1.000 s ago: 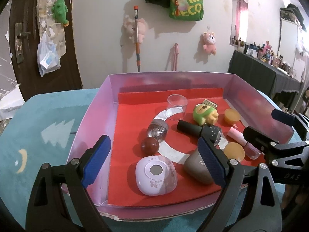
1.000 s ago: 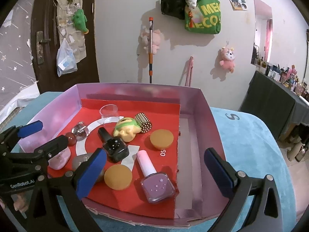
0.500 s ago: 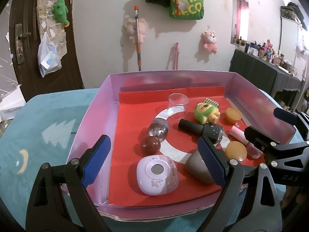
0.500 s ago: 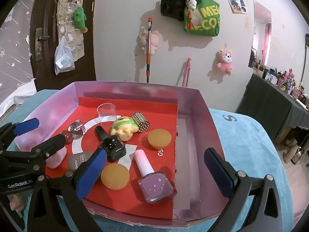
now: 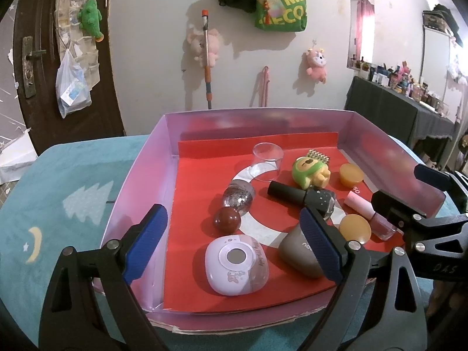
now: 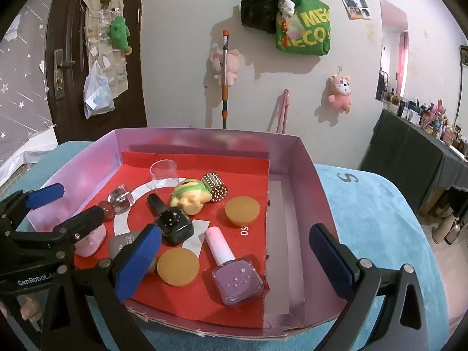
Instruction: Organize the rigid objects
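Pink box [image 5: 389, 158] sits on teal mat [image 5: 73, 181], red liner inside. Left gripper [image 5: 234, 242] hangs over the box's near-left corner, jaws wide, nothing between the pads. Its left finger [image 5: 146, 242] is above the box's left wall, right finger [image 5: 318, 245] in front of the grey case.

Contents, left to right in the left view:
- red ball [image 5: 226, 219], beside the glittery bottle
- lilac case [image 5: 235, 263] near the front edge, round window up
- glittery bottle [image 5: 238, 197] lying down
- clear cup [image 5: 267, 162] upright toward the back
- grey case [image 5: 295, 256], partly hidden by the finger
- black polish bottle [image 5: 304, 197] on its side
- green-yellow toy [image 5: 310, 171], touching the studded cylinder [image 5: 317, 155] behind it
- two amber discs [image 5: 351, 174], one at the back, one at the front
- pink polish bottle [image 5: 367, 212] lying flat, cap away from camera

Right gripper [image 6: 234, 259] hovers over the box's near-right part, jaws wide and empty. Pink polish bottle [image 6: 231, 266] lies below, between its fingers. Bare strip of box floor [image 6: 286, 225] right of the liner.
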Motion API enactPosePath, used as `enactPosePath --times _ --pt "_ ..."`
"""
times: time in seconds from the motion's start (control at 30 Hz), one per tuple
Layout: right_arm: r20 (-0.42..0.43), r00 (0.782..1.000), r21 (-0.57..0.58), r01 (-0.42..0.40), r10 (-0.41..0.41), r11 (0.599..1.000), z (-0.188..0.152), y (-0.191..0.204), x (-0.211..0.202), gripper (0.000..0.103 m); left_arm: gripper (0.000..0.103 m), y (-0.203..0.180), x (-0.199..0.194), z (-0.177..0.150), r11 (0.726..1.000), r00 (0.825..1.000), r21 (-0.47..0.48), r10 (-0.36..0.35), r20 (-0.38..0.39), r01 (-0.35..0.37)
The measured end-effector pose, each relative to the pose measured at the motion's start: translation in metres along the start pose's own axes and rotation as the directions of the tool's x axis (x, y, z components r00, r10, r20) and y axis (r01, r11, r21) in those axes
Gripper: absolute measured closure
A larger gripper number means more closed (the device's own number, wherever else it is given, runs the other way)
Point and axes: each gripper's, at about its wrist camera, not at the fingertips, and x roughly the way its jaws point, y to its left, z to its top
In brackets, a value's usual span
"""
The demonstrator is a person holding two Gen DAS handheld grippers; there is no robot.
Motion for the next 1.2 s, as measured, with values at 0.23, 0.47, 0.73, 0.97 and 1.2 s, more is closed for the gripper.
enactPosePath --times 0.23,0.47,0.73,0.97,1.2 --pt "0.011 1.0 0.032 0.004 -0.004 0.999 0.0008 -0.0034 -0.0003 0.0 0.01 0.0 -0.0009 -0.0002 1.0 1.0 0.0 -0.002 0.001 0.002" --pt "0.007 1.0 0.008 0.002 -0.002 1.0 -0.0006 -0.001 0.0017 0.0 0.01 -0.003 -0.0025 0.0012 1.0 1.0 0.003 -0.005 0.003 0.005" --pt "0.013 1.0 0.024 0.003 -0.003 1.0 -0.0016 -0.0027 0.0017 0.0 0.01 -0.0035 -0.0025 0.0022 1.0 1.0 0.003 -0.007 0.004 0.007" --pt "0.008 1.0 -0.001 0.014 -0.014 1.0 -0.0033 0.001 0.0027 0.0 0.01 -0.004 -0.0024 0.0022 1.0 1.0 0.003 -0.007 0.004 0.007" --pt "0.008 1.0 0.0 0.014 -0.014 1.0 -0.0033 0.001 0.0032 0.0 0.01 -0.0036 -0.0026 0.0019 1.0 1.0 0.003 -0.008 0.004 0.008"
